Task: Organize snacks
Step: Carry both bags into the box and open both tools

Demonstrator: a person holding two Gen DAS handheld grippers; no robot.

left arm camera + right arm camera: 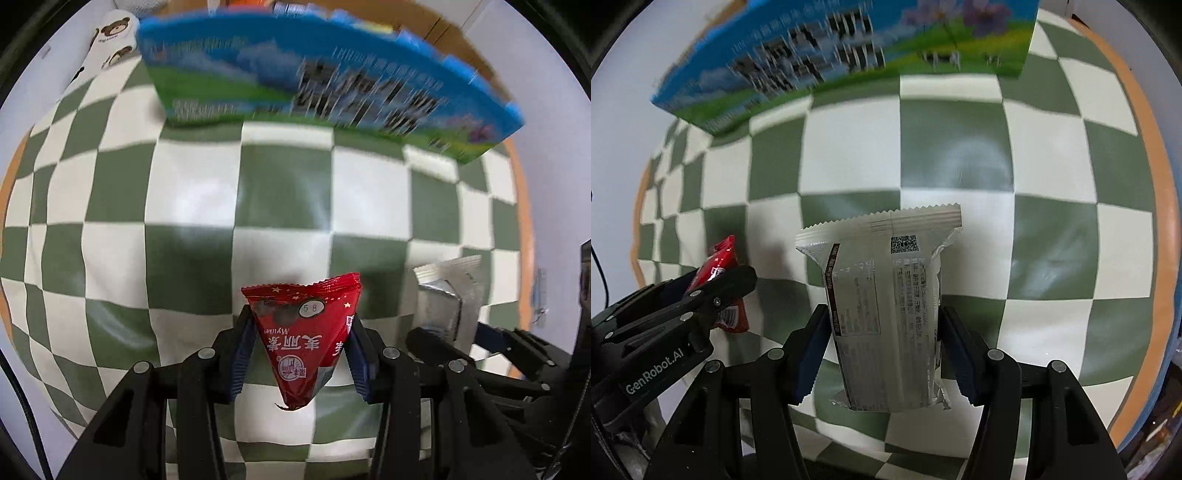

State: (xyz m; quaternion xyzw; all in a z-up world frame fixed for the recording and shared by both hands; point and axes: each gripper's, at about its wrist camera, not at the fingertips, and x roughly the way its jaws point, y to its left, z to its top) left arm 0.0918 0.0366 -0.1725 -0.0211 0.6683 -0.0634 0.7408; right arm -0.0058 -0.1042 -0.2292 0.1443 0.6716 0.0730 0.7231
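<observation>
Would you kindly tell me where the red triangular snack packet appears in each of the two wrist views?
Left wrist view: the red triangular snack packet sits bottom centre, clamped in the left gripper.
Right wrist view: the same packet shows at the left edge, partly hidden behind the left gripper.
Shared landmark: the blue and green box standing on the checked cloth at the top of both views.

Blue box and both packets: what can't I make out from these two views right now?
- Blue box: print blurred in both views; top cut off by the frame edge.
- Box contents: hidden by its front wall.
- Red packet: lower tip hidden behind the left claw.
- Silver packet: fine print too small; front faces away.
</observation>
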